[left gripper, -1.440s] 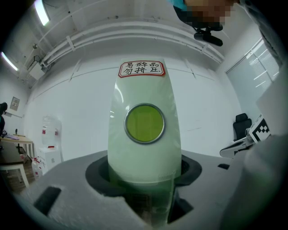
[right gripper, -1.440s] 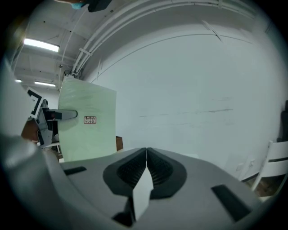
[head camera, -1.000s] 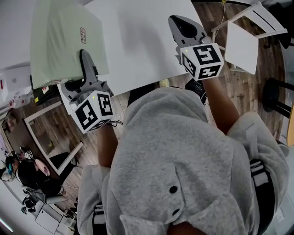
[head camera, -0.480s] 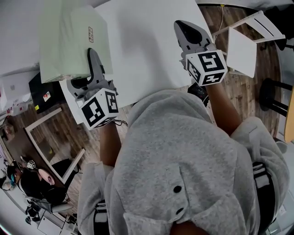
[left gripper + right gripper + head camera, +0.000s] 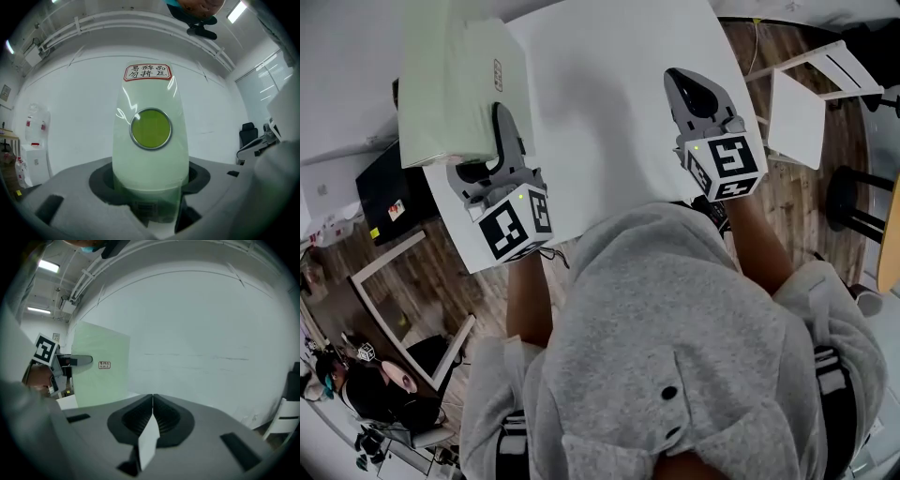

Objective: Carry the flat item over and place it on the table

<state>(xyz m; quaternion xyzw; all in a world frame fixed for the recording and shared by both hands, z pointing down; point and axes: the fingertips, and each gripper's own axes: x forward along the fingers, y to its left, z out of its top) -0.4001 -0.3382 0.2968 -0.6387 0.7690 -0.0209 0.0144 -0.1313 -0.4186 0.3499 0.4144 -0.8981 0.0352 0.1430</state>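
A pale green flat package point(image 5: 455, 84) with a small red-edged label is clamped at its near edge by my left gripper point(image 5: 502, 122). It hangs over the left part of the white table point(image 5: 600, 84). In the left gripper view the package point(image 5: 150, 154) stands between the jaws, showing a green disc and the label. My right gripper point(image 5: 694, 89) is over the table's near right edge. Its jaws are shut on the edge of a thin white sheet point(image 5: 149, 437). The right gripper view also shows the package point(image 5: 101, 366) off to the left.
A white chair point(image 5: 797, 117) stands right of the table on the wood floor, with a black stool point(image 5: 853, 202) beyond it. A black box point(image 5: 380, 192) and a white frame point(image 5: 403, 291) lie on the floor at left. A person point(image 5: 366, 370) sits at lower left.
The table has drawn nearer and takes up more of the view. My left gripper and the green package have moved right, over the table's left side. Both grips are unchanged.
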